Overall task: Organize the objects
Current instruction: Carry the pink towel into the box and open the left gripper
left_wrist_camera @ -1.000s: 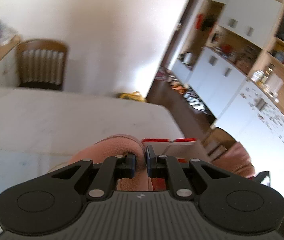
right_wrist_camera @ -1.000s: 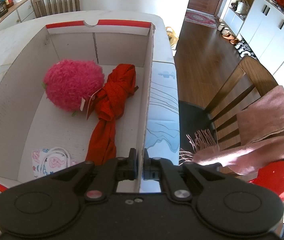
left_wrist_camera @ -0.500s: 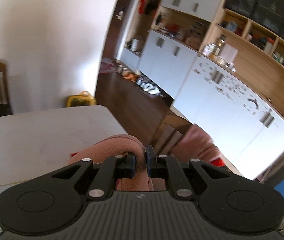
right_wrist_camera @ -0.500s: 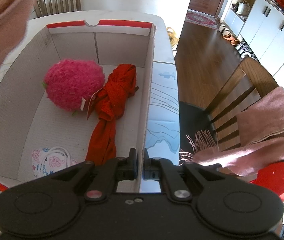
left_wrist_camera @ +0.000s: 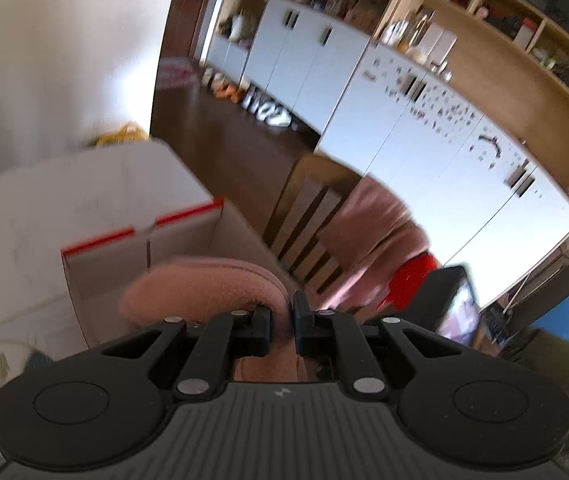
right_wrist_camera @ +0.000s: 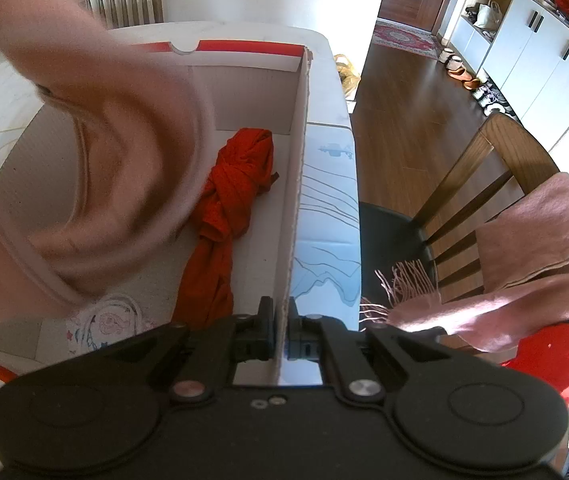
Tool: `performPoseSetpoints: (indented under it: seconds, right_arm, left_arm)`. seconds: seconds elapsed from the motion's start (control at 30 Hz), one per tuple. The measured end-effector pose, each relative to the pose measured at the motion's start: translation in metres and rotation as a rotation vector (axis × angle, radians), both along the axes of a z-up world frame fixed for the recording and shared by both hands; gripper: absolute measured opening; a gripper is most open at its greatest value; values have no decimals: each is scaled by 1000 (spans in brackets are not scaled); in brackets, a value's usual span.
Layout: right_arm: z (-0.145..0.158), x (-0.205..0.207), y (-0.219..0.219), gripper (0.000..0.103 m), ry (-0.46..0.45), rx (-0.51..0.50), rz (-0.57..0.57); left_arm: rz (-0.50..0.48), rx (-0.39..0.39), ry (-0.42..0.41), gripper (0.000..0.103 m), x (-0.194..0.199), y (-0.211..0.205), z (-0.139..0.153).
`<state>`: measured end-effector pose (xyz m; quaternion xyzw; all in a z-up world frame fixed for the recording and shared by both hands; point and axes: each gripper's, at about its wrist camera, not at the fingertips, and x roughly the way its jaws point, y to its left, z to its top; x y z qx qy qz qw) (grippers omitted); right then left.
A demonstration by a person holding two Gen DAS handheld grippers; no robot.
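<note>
A: What has changed just now?

B: The pink felt hat (right_wrist_camera: 96, 152) has swung in over the cardboard box (right_wrist_camera: 298, 184); a second ago the right wrist view showed the box open and a fluffy pink toy beside the red scarf (right_wrist_camera: 228, 204); now the hat hangs blurred across that half and hides the toy.

A: Who carries it?

B: The left gripper (left_wrist_camera: 282, 330); its jaws stand narrow, pinching a fold of the hat between the pads; in its own view the hat bulges just ahead of the fingers, with the box's red-edged far wall beyond.

A: And the other one?

B: The right gripper (right_wrist_camera: 280, 330) is clamped on the box's near side wall, jaws nearly closed on the card; it has not shifted.

A: So how far along?

B: I judge the hat is over the box but not yet in it; lowering and letting go remain; another pink scarf (right_wrist_camera: 524, 264) waits draped on the chair (right_wrist_camera: 464, 184).
</note>
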<state>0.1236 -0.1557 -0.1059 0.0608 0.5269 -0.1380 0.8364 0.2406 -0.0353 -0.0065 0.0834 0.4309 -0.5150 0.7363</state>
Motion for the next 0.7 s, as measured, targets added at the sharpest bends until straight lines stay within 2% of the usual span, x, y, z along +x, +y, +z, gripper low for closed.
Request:
performPoseSetpoints:
  seconds: [0.4, 0.7]
  right_arm:
    - [0, 0, 0, 4, 0, 0, 1]
    - [-2, 0, 0, 4, 1, 0, 3]
  left_arm:
    - [-51, 160, 53, 10, -2, -11, -74]
    - [-42, 227, 119, 10, 3, -10, -107]
